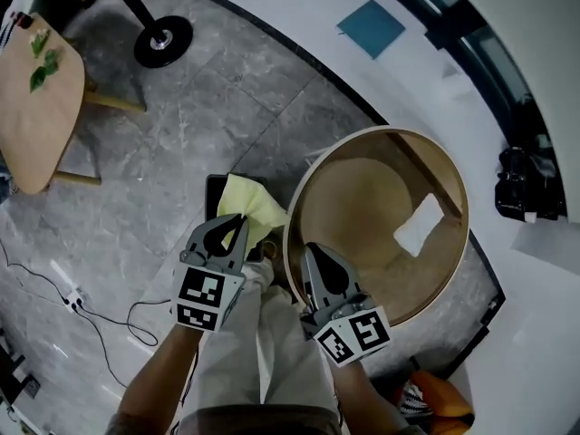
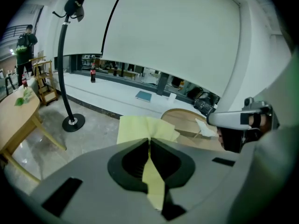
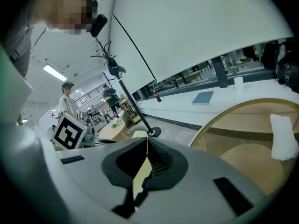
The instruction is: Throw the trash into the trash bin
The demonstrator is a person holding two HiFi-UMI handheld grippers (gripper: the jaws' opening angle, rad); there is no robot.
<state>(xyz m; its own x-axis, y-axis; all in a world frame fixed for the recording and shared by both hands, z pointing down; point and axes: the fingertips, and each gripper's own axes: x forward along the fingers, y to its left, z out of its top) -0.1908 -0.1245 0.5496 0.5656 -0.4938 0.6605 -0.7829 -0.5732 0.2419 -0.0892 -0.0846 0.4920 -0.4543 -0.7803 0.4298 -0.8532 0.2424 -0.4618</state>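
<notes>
At the far left a wooden table (image 1: pixel 41 107) is seen on the grey floor; the left gripper (image 1: pixel 237 223) is held with its jaws clamped on a yellow sheet (image 1: pixel 256 202), whose far edge is set just beside the rim of the round trash bin (image 1: pixel 349 193); the right gripper (image 1: pixel 308 250) is held at the bin's near rim, its jaws pressed together on a thin yellow strip (image 3: pixel 139 176); a white crumpled piece (image 1: pixel 419 227) is seen lying inside the bin.
</notes>
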